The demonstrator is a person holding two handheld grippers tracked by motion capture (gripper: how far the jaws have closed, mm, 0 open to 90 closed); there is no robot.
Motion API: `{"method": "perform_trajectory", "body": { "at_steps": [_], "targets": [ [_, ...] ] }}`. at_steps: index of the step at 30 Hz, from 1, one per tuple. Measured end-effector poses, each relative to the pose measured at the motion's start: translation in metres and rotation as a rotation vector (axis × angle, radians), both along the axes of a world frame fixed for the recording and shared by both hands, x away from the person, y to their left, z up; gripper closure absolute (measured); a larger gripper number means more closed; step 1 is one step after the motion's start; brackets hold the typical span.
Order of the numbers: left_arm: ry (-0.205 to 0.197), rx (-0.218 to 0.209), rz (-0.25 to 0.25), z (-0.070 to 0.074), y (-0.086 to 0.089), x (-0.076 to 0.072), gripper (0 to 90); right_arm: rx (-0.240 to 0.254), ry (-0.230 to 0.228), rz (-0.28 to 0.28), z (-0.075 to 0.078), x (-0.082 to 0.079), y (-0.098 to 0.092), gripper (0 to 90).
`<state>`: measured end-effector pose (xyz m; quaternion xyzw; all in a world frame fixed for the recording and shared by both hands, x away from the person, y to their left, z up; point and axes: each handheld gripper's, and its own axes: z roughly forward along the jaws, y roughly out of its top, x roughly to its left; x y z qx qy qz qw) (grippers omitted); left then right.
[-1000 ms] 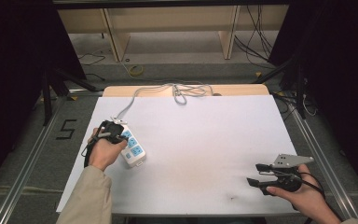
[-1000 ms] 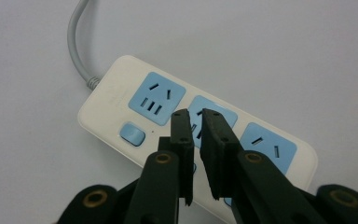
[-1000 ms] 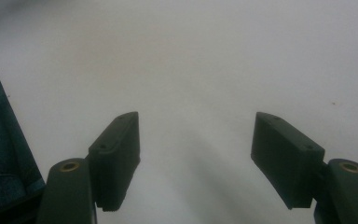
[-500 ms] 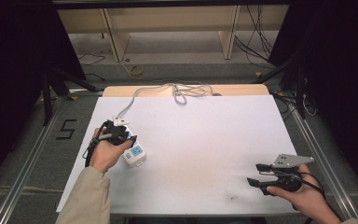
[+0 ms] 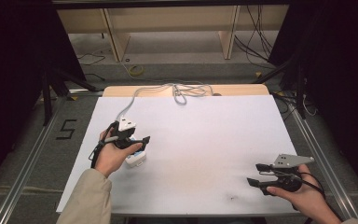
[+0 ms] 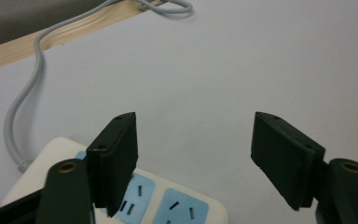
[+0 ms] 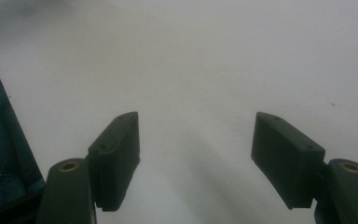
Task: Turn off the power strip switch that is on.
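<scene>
Now your left gripper (image 5: 137, 140) has let go of the power strip (image 5: 135, 158), which lies flat near the left edge of the white table (image 5: 205, 140).

Compared with a second ago, your left jaws have just been opening and now stand wide with nothing between them; the strip, then clamped and plainly visible beside your hand, now sits mostly under the gripper. From above, only a white end with a blue patch peeks out, so its long axis is hard to judge. Your left gripper view cuts off the strip (image 6: 168, 205) at the bottom edge, sockets up, grey cord (image 6: 25, 107) leaving its far-left corner. Your right gripper (image 5: 256, 174) rests released near the right front edge.
</scene>
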<state>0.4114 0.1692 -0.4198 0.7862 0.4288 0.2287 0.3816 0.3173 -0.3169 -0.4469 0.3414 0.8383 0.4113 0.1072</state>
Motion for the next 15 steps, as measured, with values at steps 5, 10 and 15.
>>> {"method": "perform_trajectory", "body": {
  "at_steps": [5,10,15],
  "targets": [
    [-0.009,-0.013,-0.044,0.000,-0.010,-0.008,24.9,0.000,-0.004,0.004,0.000,0.000,0.000,32.6],
    [-0.025,-0.027,-0.080,0.002,-0.020,-0.016,23.2,0.001,-0.006,0.003,0.000,0.000,0.000,32.6],
    [-0.036,-0.011,-0.132,-0.001,-0.026,-0.024,20.5,0.003,-0.007,0.003,0.000,0.000,0.000,32.4]
  ]
}}
